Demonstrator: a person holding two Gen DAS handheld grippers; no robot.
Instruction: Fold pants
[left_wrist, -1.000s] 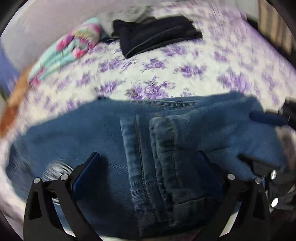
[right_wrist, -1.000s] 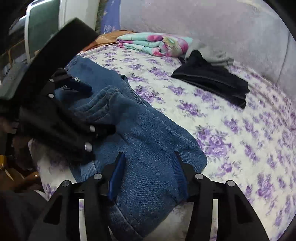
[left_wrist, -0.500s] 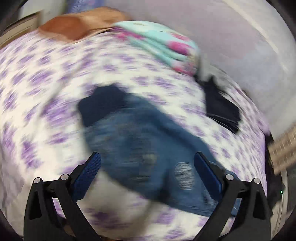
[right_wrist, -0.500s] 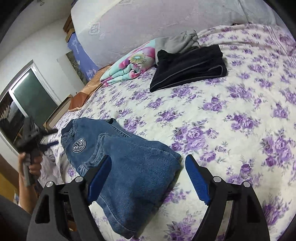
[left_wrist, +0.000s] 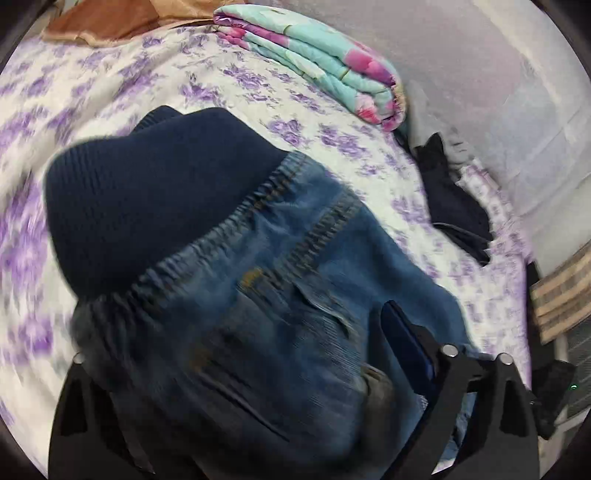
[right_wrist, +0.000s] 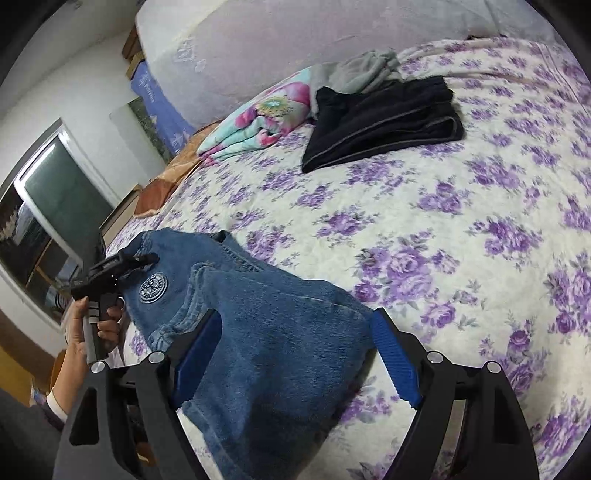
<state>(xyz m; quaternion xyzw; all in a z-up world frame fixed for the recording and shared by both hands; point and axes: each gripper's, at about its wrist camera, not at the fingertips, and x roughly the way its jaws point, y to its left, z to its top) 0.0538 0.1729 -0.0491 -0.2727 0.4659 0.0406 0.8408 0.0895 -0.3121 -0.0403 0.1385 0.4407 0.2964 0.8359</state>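
The folded blue jeans (right_wrist: 258, 332) lie on the floral bed near its front edge. In the left wrist view the jeans (left_wrist: 277, 314) fill the frame, with a dark navy ribbed waistband (left_wrist: 147, 206) at the upper left. My left gripper (left_wrist: 258, 369) is open and straddles the waist end; its left finger is hidden under denim. It also shows in the right wrist view (right_wrist: 122, 266), at the jeans' far left end by a round patch (right_wrist: 154, 287). My right gripper (right_wrist: 291, 347) is open and straddles the near folded end of the jeans.
A folded black garment (right_wrist: 384, 122) and a grey one (right_wrist: 362, 70) lie at the far side of the bed (right_wrist: 480, 229). A folded teal and pink blanket (right_wrist: 258, 122) lies by the grey headboard (right_wrist: 295, 44). An orange cloth (left_wrist: 110, 18) lies at the bed's corner.
My left gripper swung away and came back down close over the waistband end of the jeans. My right gripper drew back, opened wider, and now straddles the near fold.
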